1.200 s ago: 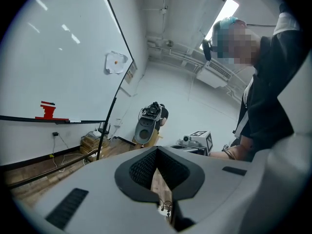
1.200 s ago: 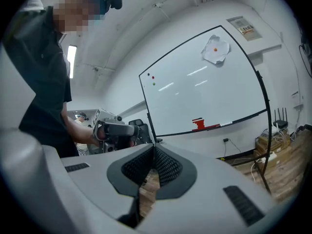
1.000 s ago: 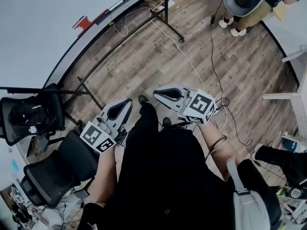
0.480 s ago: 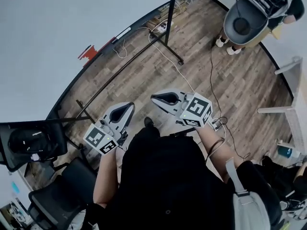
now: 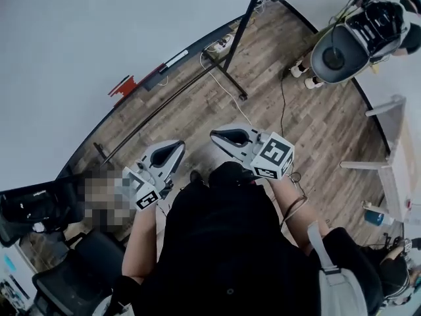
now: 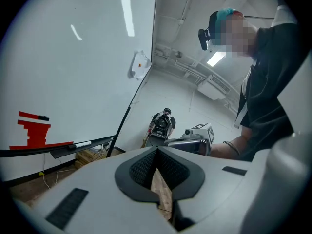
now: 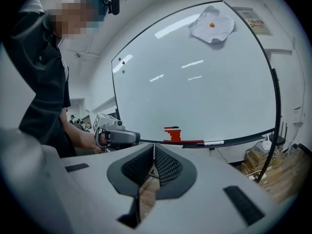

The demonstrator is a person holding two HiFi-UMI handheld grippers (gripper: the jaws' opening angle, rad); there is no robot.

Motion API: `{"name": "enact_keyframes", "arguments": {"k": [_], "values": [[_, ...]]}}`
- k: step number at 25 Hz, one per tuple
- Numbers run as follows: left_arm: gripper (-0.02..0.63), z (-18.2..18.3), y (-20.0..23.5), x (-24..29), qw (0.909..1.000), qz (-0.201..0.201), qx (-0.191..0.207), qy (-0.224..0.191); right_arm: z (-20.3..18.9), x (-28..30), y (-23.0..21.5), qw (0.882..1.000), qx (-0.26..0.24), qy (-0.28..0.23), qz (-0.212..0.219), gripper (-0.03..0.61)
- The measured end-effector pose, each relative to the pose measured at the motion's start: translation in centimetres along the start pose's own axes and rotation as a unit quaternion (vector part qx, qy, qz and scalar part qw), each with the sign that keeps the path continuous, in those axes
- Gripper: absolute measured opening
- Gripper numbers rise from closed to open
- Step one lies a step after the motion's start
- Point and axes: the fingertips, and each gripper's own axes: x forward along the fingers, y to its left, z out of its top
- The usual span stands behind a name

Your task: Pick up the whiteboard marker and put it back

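Observation:
The whiteboard marker (image 5: 176, 60) lies on the tray under the whiteboard (image 5: 79, 38), white with a dark cap. It also shows as the marker (image 6: 83, 144) in the left gripper view and the marker (image 7: 213, 143) in the right gripper view. A red eraser (image 5: 123, 84) sits on the tray beside it. Both grippers are held level in front of the person, well short of the tray. My left gripper (image 5: 176, 147) is shut with nothing in it, as is my right gripper (image 5: 216, 135). The pads (image 6: 146, 167) meet at their tips, and so do the pads (image 7: 165, 165).
The whiteboard's black stand legs (image 5: 227, 61) and cables (image 5: 230, 97) cross the wooden floor ahead. Another person (image 5: 342, 45) stands at the upper right. A black office chair (image 5: 66, 275) is at the lower left, a white table (image 5: 395, 157) at the right. A crumpled paper (image 7: 212, 26) hangs on the board.
The person has walked towards the whiteboard, so the tray and the marker sit closer. Both grippers travelled along, still side by side and shut.

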Motion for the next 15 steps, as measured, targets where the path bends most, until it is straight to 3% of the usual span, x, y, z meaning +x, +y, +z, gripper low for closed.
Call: {"name": "enact_keyframes", "arguments": {"k": [7,15], "values": [[0.009,0.1,4.3,2.7,0.9995,0.03,-0.007,0.009,0.5,2.0,-4.8,1.0,0.001,-0.005,0.029,0.021],[0.009,3.4,8.7,8.7,0.9962,0.087,0.005,0.003,3.9,2.6,-13.2,0.996,-0.027,-0.011,0.084,0.021]]}}
